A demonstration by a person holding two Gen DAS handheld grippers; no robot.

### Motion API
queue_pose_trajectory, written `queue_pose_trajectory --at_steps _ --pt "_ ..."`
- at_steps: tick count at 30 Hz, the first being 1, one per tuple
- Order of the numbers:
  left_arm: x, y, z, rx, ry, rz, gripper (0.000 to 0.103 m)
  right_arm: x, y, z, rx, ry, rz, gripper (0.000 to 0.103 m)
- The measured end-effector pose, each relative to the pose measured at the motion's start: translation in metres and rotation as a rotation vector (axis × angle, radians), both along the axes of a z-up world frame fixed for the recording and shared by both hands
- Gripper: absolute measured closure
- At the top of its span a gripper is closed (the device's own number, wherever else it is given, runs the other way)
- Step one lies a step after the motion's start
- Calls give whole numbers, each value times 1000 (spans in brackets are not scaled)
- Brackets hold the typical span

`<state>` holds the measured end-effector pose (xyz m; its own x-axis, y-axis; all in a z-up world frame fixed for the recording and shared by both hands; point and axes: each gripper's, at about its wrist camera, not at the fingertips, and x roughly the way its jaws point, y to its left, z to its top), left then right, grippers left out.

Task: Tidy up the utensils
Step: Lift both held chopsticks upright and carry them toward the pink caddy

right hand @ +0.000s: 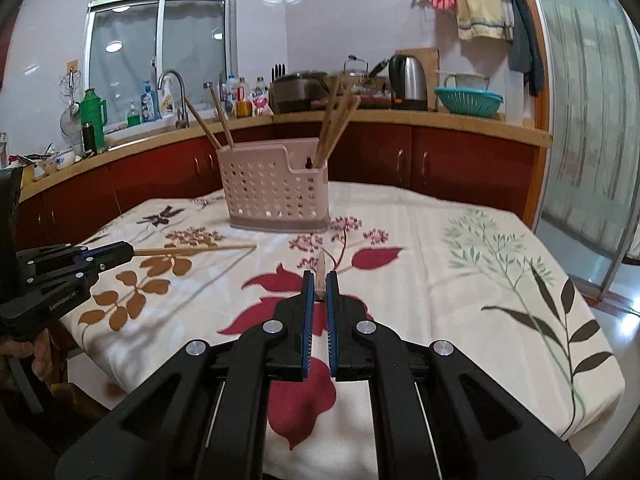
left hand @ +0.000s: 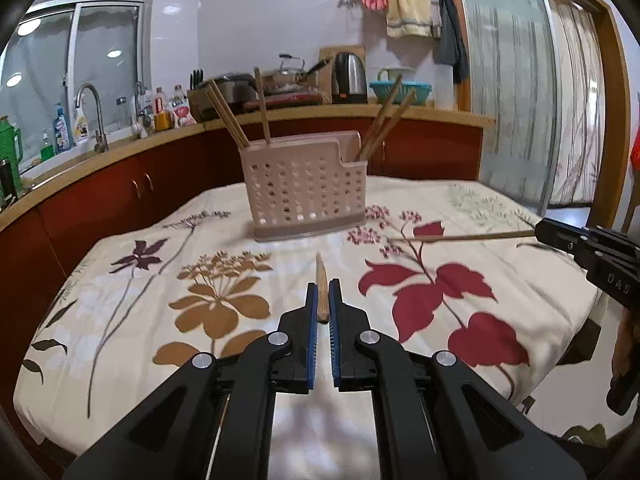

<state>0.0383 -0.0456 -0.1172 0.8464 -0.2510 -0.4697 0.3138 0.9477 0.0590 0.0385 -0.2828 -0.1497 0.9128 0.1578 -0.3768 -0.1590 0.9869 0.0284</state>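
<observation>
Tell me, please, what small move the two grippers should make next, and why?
Probably carry one chopstick at a time to the pink holder and drop it in upright. The left gripper is shut on a chopstick, the right gripper on another chopstick; both point toward the holder, where several chopsticks already stand.

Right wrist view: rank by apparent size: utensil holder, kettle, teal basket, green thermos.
1. utensil holder, clearly largest, though also nearest the camera.
2. teal basket.
3. kettle and green thermos look too alike in size to rank; both sit far back on the counter.
</observation>
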Motion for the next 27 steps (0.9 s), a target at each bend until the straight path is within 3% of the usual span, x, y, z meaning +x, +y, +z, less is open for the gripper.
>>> queue_pose_trajectory --at_steps 13,27 --pt "-15 22 41 -42 -90 38 97 -14 10 38 -10 -96 13 97" --pt "0 44 56 -77 -62 65 97 10 20 64 -7 -82 44 97"
